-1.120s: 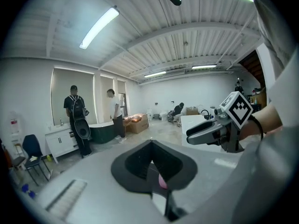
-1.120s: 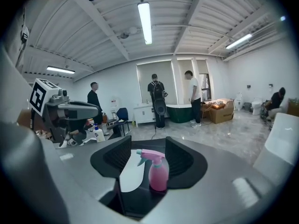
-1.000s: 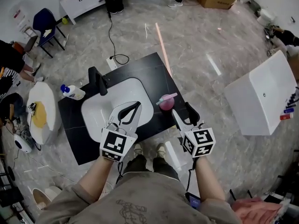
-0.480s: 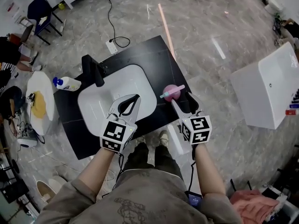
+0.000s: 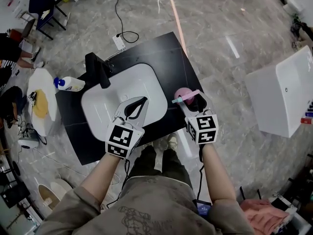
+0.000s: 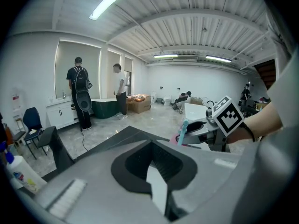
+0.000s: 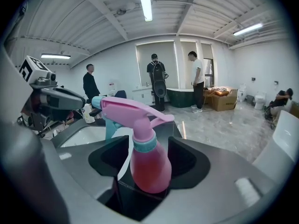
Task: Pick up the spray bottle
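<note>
Since the right gripper (image 5: 195, 105) has the spray bottle (image 7: 148, 164) between its fingers, with both inner faces apparently pressed against the pink body below the teal collar, the grasp looks made or all but made. By my reading, only the lift itself is left. Beside it, the left gripper (image 5: 142, 102) hangs over the near part of the white basin (image 5: 105, 104), its fingers drawn together to a thin slit with nothing in them. The bottle stands upright near the right front corner of the black tabletop (image 5: 161, 50), just beside the basin's rim, its teal nozzle pointing toward the basin. Farther back a black faucet (image 5: 98, 68) rises at the basin's far left, and a white bottle with a blue cap (image 5: 71, 83) sits at the tabletop's far left corner. The spray bottle's base is hidden, behind the fingers in the right gripper view and under the gripper in the head view, so I cannot tell whether it rests on the tabletop or is clear of it.
</note>
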A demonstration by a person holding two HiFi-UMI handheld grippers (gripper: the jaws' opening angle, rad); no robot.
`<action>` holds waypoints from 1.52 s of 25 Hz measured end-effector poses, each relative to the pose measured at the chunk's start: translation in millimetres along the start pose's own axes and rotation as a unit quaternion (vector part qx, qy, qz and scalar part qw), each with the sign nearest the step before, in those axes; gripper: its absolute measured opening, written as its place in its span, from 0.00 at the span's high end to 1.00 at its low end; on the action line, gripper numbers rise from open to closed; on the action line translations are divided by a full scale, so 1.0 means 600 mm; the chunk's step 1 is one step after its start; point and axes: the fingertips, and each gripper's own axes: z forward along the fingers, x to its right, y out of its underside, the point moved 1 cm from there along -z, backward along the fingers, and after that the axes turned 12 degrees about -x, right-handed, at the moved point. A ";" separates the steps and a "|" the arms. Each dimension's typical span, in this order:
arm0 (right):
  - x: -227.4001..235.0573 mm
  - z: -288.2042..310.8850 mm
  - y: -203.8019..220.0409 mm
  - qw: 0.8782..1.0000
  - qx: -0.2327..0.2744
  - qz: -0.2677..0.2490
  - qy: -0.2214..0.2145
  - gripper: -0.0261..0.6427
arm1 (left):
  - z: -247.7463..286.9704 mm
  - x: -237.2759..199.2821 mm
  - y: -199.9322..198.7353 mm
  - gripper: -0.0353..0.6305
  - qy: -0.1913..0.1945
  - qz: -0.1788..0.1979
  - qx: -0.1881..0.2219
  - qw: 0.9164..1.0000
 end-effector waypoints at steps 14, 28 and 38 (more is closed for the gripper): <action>-0.005 0.038 -0.022 1.000 0.012 -0.022 -0.009 0.58 | -0.005 -0.015 0.016 0.95 0.001 -0.015 -0.010 1.000; -0.023 -0.116 -0.171 0.995 0.089 -0.043 -0.018 0.60 | -0.073 -0.035 -0.064 0.95 -0.025 0.007 0.042 0.999; -0.071 -0.318 -0.315 0.974 0.212 -0.070 -0.029 0.60 | -0.189 -0.038 -0.170 0.95 -0.046 0.037 0.122 0.991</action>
